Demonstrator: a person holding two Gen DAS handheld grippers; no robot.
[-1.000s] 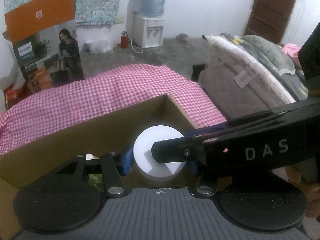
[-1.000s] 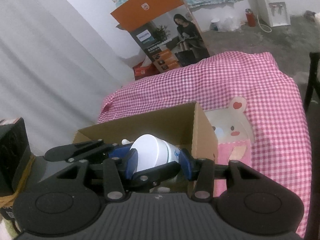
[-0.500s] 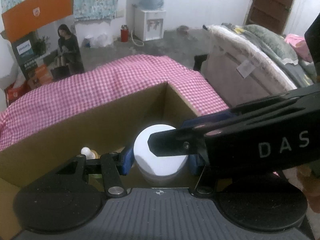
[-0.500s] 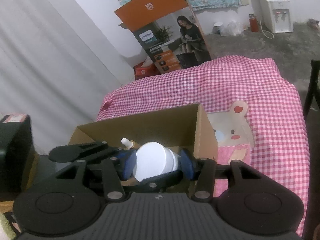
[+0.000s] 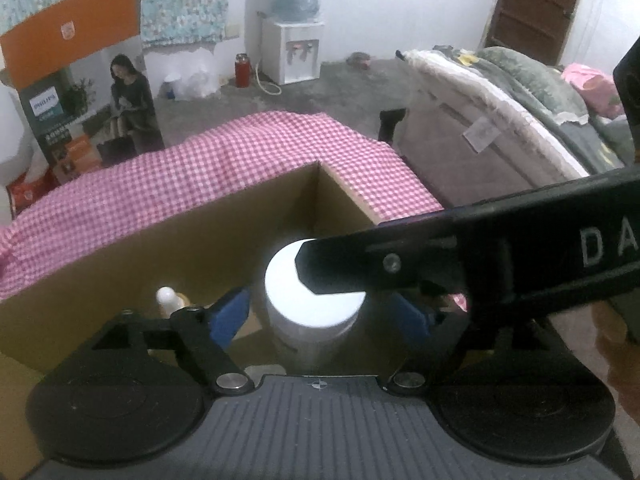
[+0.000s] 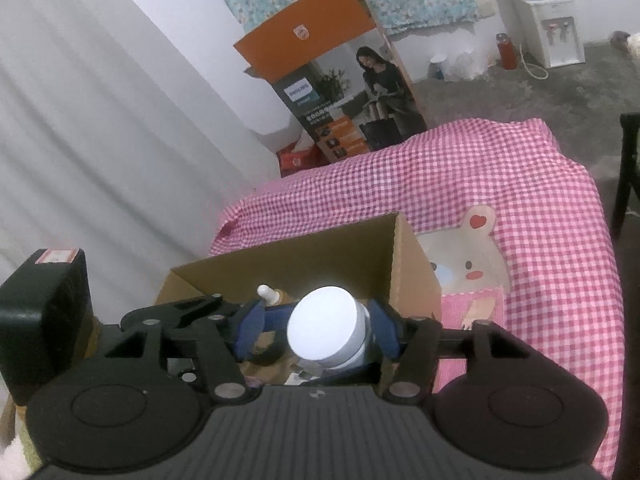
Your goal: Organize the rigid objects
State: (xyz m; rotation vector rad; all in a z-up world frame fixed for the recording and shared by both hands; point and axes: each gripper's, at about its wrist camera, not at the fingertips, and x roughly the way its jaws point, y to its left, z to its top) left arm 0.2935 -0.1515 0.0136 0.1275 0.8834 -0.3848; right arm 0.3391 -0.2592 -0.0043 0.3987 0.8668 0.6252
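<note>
A white jar with a flat white lid point(image 5: 288, 296) stands in the open cardboard box point(image 5: 200, 248), near its right corner. My left gripper point(image 5: 320, 316) straddles the jar; its jaws are opening and both blue pads stand clear of the jar's sides. My right gripper point(image 6: 316, 332) is also around the jar point(image 6: 320, 326) with jaws opening, and a gap shows at its left pad. A black finger of the right gripper point(image 5: 400, 264) crosses over the lid in the left wrist view. A small bottle with a white cap point(image 6: 267, 293) sits in the box point(image 6: 304, 264) to the jar's left.
The box rests on a pink checked cloth point(image 6: 500, 184) with a bear patch point(image 6: 468, 256). Beyond it stands a tall printed carton point(image 6: 348, 88), with a water dispenser point(image 5: 292, 52) by the far wall. A covered mattress point(image 5: 500, 120) lies to the right, a white curtain point(image 6: 100, 120) to the left.
Both grippers' jaws have widened off the jar. The jar, tilted a second ago, now stands nearly upright and lower in the box. The small capped bottle has come into view.
</note>
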